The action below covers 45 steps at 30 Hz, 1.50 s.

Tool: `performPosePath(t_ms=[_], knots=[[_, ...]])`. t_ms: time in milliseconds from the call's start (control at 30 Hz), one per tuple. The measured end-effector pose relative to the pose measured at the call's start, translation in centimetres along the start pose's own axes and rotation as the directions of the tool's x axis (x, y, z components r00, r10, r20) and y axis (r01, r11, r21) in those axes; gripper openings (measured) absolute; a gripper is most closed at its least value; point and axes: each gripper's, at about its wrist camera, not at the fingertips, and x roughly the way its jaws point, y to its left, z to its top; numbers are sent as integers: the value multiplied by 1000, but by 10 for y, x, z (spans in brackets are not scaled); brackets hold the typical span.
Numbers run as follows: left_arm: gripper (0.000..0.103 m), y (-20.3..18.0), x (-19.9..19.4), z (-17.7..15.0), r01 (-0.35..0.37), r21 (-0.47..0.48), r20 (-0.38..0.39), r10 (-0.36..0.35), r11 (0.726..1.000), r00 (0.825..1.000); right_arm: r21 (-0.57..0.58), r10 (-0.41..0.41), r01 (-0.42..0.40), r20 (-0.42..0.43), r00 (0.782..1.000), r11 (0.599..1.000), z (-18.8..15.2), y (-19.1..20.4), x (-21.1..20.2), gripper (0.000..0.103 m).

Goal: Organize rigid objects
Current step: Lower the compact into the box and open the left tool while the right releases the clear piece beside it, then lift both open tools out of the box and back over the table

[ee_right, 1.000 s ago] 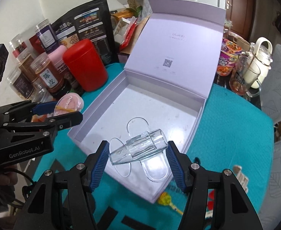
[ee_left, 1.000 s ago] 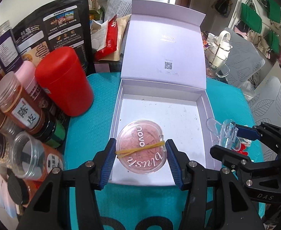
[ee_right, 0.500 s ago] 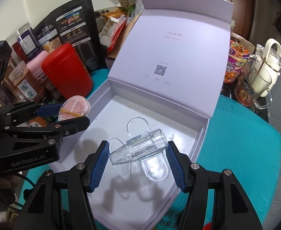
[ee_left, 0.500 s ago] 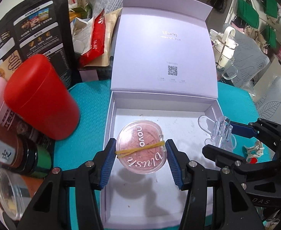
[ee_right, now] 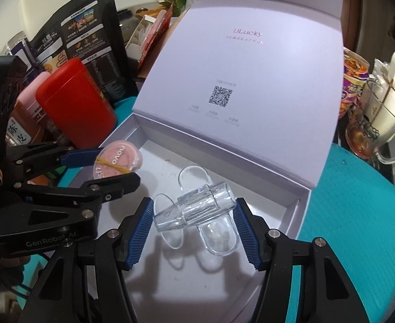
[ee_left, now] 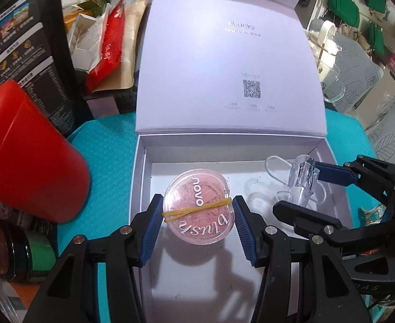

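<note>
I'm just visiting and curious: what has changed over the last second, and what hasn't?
Both grippers moved forward over the open lavender box. The left gripper still clamps the blush compact; the right gripper still clamps the clear clip. Nothing was released. The box and the red canister stayed put.

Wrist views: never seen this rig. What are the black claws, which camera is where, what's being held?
The claws are handheld two-finger grippers, each with a fisheye camera looking along its fingers. In the left wrist view, the left gripper is shut on a round blush compact with a yellow rubber band around it. In the right wrist view, the right gripper is shut on a clear plastic clip. Both are over an open white box on a teal mat. A red canister stands left of the box.
</note>
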Motion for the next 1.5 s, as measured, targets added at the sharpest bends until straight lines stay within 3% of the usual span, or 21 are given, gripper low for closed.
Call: performPosePath(t_ms=[267,500,667,733,800,900,1500], knots=[[52,3,25,0,1,-4,-34,-1,1000,999,-2,-10,10,-22,1000,1000,-1,-10,20,61],[52,-6,33,4,-39,52,-20,40,998,999,-35,-54,53,-30,998,998,0,-12,30,61],[52,-5,36,13,-18,27,-52,20,999,998,-9,-57,56,-41,998,998,2,-17,29,62],[55,-4,34,14,-41,14,-54,41,999,998,3,-55,55,-49,997,998,4,-16,31,63],[62,-4,31,16,-62,10,-51,62,998,997,9,-59,60,-48,997,998,3,-17,27,65],[64,-3,25,17,-57,-2,-55,56,998,997,15,-63,64,-44,997,998,3,-17,21,68],[64,-9,-65,14,-105,-38,33,107,994,994,31,-70,69,16,997,997,7,-4,-44,69]])
